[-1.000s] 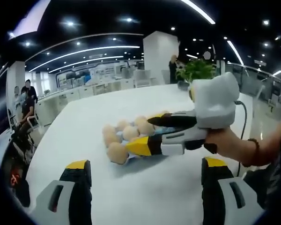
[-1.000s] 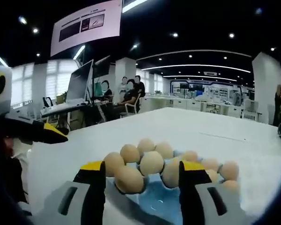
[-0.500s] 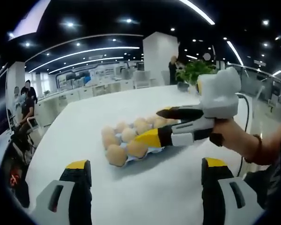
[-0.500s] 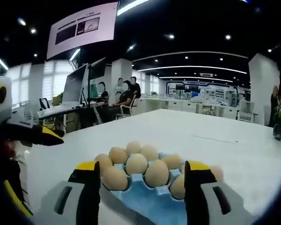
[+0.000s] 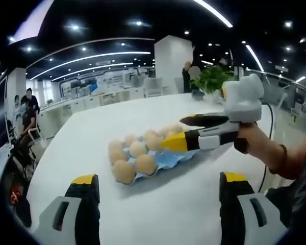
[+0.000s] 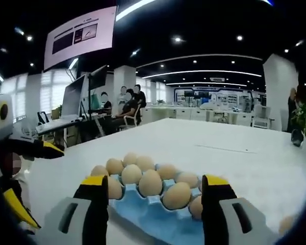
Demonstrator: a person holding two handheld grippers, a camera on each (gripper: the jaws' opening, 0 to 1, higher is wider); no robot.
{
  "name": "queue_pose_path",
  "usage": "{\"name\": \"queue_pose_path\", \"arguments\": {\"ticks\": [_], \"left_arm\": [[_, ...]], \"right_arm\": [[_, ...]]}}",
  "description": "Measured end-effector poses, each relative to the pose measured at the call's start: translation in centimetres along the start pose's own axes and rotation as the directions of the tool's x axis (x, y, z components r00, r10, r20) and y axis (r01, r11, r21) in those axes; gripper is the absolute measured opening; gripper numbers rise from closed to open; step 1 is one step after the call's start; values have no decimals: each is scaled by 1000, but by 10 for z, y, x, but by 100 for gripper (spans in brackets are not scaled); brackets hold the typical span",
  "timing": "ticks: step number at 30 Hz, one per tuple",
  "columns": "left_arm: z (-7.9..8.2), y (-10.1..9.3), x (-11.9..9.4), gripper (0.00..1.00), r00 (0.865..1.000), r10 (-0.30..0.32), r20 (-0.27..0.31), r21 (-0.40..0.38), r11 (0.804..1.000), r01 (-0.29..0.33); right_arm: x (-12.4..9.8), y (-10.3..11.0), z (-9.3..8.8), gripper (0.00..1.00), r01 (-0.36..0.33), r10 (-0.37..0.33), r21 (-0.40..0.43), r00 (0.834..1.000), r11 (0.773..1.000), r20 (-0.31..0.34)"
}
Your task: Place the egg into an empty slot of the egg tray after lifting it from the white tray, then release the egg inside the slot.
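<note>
A blue egg tray [image 5: 169, 158] with several tan eggs [image 5: 145, 164] lies on the white table [image 5: 158, 214]. My left gripper [image 5: 158, 178] stands open near the table's front, short of the tray, with nothing between its fingers. My right gripper [image 5: 173, 131], held by a hand, comes in from the right and hovers open over the tray's far right end. In the right gripper view the blue egg tray [image 6: 137, 217] and its eggs [image 6: 150, 182] lie just beyond my open right gripper [image 6: 156, 181], which holds nothing. The left gripper [image 6: 38, 186] shows at the left edge.
A potted plant [image 5: 211, 79] stands at the table's far end. People sit at desks with a monitor [image 6: 74, 97] beyond the table's side. A small tan rounded shape [image 6: 285, 224] shows at the lower right edge. Bare white tabletop surrounds the tray.
The right gripper has lifted and drawn back from the eggs toward the tray's right end. It stays open with nothing in it. The left gripper has not moved.
</note>
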State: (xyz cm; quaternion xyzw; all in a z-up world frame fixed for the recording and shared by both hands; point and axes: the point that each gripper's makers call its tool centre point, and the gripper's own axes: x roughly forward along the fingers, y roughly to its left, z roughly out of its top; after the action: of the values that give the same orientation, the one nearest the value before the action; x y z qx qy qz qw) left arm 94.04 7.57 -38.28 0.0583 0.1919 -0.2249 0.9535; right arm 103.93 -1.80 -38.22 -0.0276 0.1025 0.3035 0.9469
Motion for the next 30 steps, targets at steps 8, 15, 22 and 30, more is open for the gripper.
{"name": "queue_pose_path", "arguments": {"ticks": [8, 15, 22, 30], "left_arm": [[1, -1, 0, 100, 1000, 5, 8, -12, 1000, -5], [2, -2, -1, 100, 1000, 7, 12, -10, 1000, -7], [2, -5, 2, 100, 1000, -1, 11, -7, 1000, 1], [3, -8, 5, 100, 1000, -10, 10, -7, 1000, 10]], "right_arm": [[-15, -18, 1, 77, 36, -36, -9, 999, 999, 0], [-27, -38, -4, 77, 86, -86, -13, 996, 996, -8], [-43, -64, -8, 77, 150, -150, 13, 989, 989, -14], [-58, -88, -17, 77, 200, -199, 31, 980, 979, -33]]}}
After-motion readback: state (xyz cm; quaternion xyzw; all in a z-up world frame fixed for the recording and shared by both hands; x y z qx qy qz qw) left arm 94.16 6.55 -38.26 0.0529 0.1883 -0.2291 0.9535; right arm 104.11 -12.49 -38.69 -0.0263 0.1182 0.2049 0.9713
